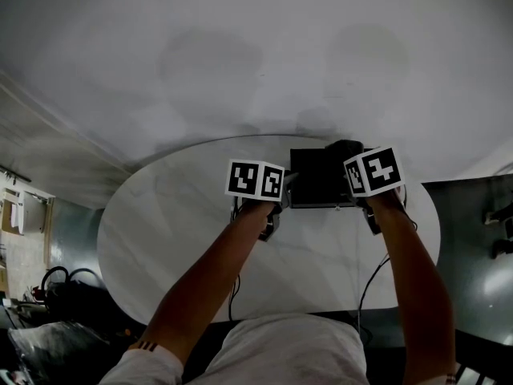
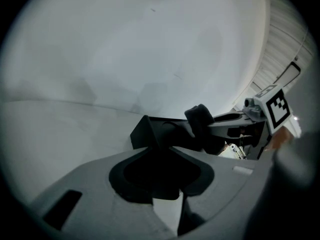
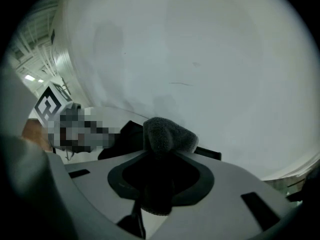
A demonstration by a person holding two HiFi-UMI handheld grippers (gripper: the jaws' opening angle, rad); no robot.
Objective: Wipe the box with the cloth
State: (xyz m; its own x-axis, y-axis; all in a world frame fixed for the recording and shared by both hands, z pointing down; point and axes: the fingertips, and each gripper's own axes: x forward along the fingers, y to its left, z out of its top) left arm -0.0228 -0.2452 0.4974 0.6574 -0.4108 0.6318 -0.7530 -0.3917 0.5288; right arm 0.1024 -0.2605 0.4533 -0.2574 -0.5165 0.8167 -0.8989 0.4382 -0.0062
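Note:
A black box (image 1: 317, 179) lies at the far middle of the white oval table (image 1: 176, 231). My left gripper (image 1: 286, 185) is at the box's left edge. In the left gripper view the box's corner (image 2: 147, 134) runs in between the jaws of that gripper (image 2: 159, 160), which are shut on it. My right gripper (image 1: 355, 160) is over the box's far right corner, shut on a dark cloth (image 1: 343, 147). In the right gripper view the bunched cloth (image 3: 167, 136) sticks out past the jaws of that gripper (image 3: 160, 176), above the box (image 3: 125, 134). The cloth (image 2: 200, 120) rests on the box top.
Thin cables (image 1: 233, 291) trail over the table's near edge toward the person, another cable (image 1: 370, 283) on the right. Beyond the table is pale floor; clutter (image 1: 56, 283) sits at the lower left and dark floor (image 1: 473, 239) at the right.

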